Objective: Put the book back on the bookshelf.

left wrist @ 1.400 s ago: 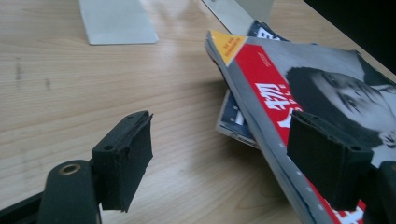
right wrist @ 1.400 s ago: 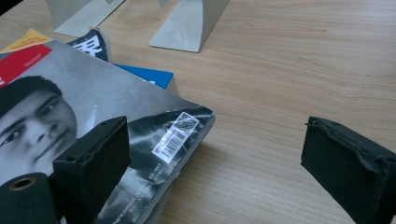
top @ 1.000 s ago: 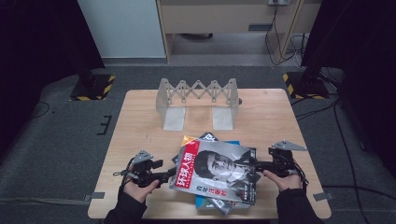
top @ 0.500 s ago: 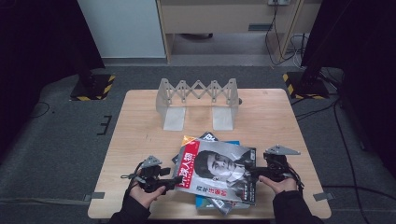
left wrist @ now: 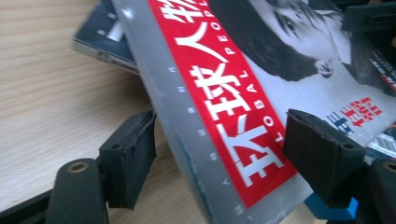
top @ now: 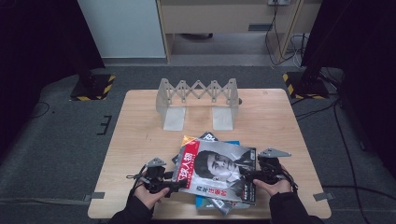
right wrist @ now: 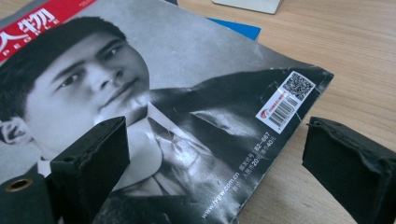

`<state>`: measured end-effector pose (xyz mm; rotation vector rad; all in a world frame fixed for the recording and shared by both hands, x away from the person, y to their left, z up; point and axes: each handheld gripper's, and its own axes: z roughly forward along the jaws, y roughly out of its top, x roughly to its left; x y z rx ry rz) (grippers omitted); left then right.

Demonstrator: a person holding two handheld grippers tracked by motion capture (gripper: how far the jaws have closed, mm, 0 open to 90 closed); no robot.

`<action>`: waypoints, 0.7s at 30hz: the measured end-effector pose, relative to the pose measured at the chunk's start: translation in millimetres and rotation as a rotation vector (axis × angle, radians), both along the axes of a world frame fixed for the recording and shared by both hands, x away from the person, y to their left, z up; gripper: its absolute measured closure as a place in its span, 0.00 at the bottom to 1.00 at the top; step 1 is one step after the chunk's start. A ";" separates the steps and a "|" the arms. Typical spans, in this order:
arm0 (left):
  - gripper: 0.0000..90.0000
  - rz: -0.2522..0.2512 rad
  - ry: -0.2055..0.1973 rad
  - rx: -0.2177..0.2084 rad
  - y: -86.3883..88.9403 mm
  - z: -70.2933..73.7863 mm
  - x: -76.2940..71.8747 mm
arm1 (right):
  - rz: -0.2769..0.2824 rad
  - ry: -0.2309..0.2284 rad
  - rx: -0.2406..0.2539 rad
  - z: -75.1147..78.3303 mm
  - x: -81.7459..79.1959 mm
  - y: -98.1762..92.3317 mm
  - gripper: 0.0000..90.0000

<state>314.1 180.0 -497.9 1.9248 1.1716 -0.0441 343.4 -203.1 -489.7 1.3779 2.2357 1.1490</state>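
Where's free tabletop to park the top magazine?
Bare wood: left of the rack to the table's left edge; right of the rack to the right edge; a narrow strip between rack feet and the magazine pile. Crowded: the near edge, with pile, left gripper and right gripper.

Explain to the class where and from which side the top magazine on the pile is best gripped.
Probably grip the top magazine at its two short edges, one gripper from each side: it lies flat on the pile, its thin edges overhang, and the left gripper already straddles the spine edge.
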 end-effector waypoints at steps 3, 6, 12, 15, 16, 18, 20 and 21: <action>0.26 -0.007 0.019 -0.023 -3.4 -2.1 1.1 | -0.002 0.005 0.002 -1.8 1.0 -0.3 0.07; 0.26 -0.019 0.041 -0.044 -4.7 -4.4 2.9 | -0.004 0.017 0.014 -3.1 1.5 -1.0 0.07; 0.30 -0.028 0.085 -0.085 -4.1 -6.4 5.2 | 0.003 0.033 0.045 -6.2 3.3 0.2 0.07; 0.34 -0.028 0.083 -0.076 -3.6 -2.9 4.5 | 0.003 0.042 0.053 -7.2 3.6 1.1 0.07; 0.35 -0.025 0.082 -0.077 -3.0 -1.4 4.0 | 0.004 0.038 0.052 -7.5 3.8 0.9 0.07; 0.42 -0.016 0.077 -0.096 0.5 2.8 2.8 | 0.004 0.039 0.057 -8.0 3.8 0.8 0.07; 0.49 -0.010 0.045 -0.121 3.2 7.4 1.3 | 0.004 0.040 0.061 -8.8 4.0 0.7 0.07; 0.51 -0.007 0.025 -0.135 4.2 10.2 0.6 | 0.004 0.040 0.063 -9.1 4.0 0.7 0.07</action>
